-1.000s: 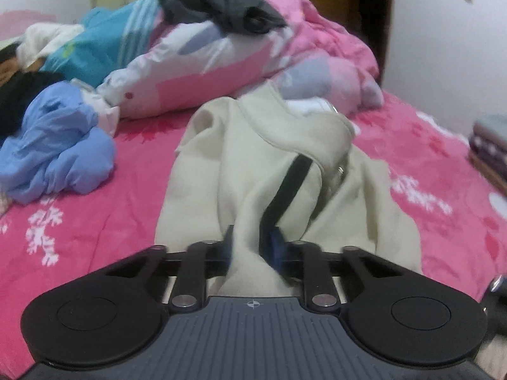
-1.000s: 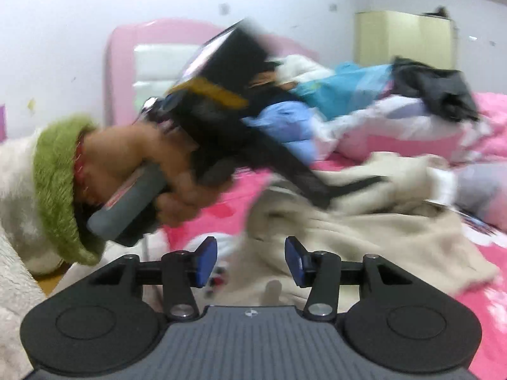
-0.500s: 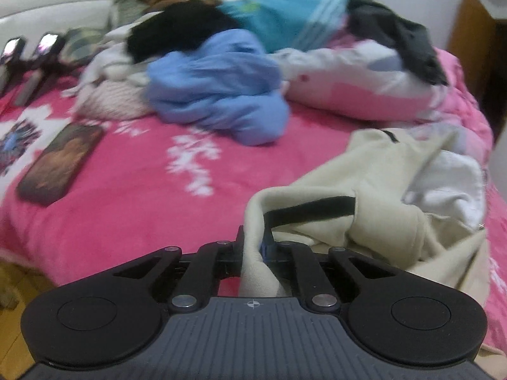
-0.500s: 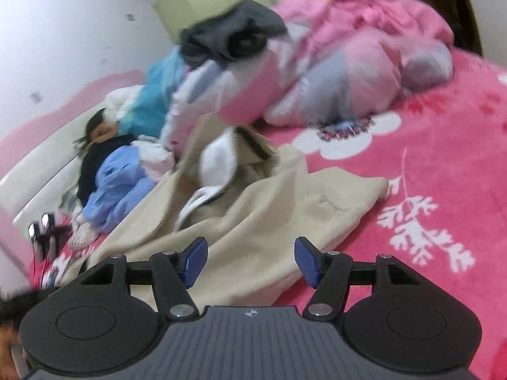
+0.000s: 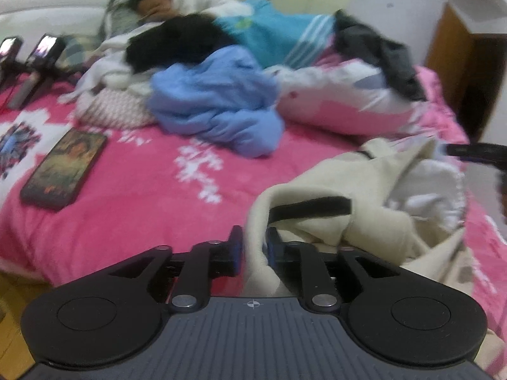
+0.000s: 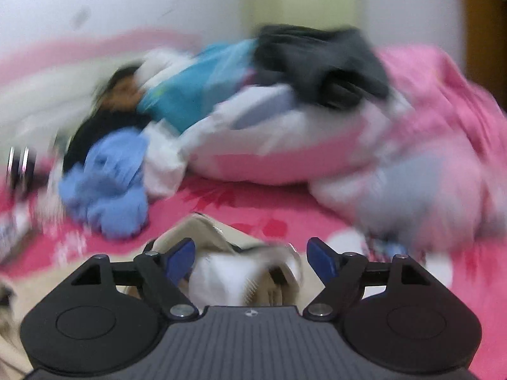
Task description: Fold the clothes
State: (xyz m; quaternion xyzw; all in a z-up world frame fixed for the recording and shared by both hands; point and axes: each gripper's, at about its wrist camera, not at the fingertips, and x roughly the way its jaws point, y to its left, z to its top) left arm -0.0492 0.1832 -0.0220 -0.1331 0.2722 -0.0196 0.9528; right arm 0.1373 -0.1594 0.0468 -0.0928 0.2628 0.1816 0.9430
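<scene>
So the left gripper (image 5: 253, 247) is clamped on a ribbed edge of the cream jacket (image 5: 364, 221); looks like a cuff or hem, can't say which. The fabric comes up right between the two pads and spills forward and off to the right of the fingers, bunched up, with a black strip (image 5: 310, 207) just ahead of the tips and white lining (image 5: 421, 190) showing further right. The right gripper (image 6: 253, 258) has its jaws spread wide with nothing in them, hovering over the same jacket; the white lining sits in the gap between the blue pads, below them I think, though that view is really smeared.

Step-wise, I'd call this the spreading-out part: one edge pinched, the rest a crumpled heap on the pink bedspread (image 5: 142, 196), no clean fold anywhere. Next move probably needs the right fingers to close on a second edge well away from the left's grip, so the two can pull it taut and flat.

Direction: the heap runs from the left fingertips away and to their right, toward the pink-and-white duvet (image 5: 342, 107). That's roughly the long axis, but it's too rumpled to tell collar end from hem end. The blue garment (image 5: 218, 110) and the phone (image 5: 63, 171) sit off to the left of the fingers, well clear.
</scene>
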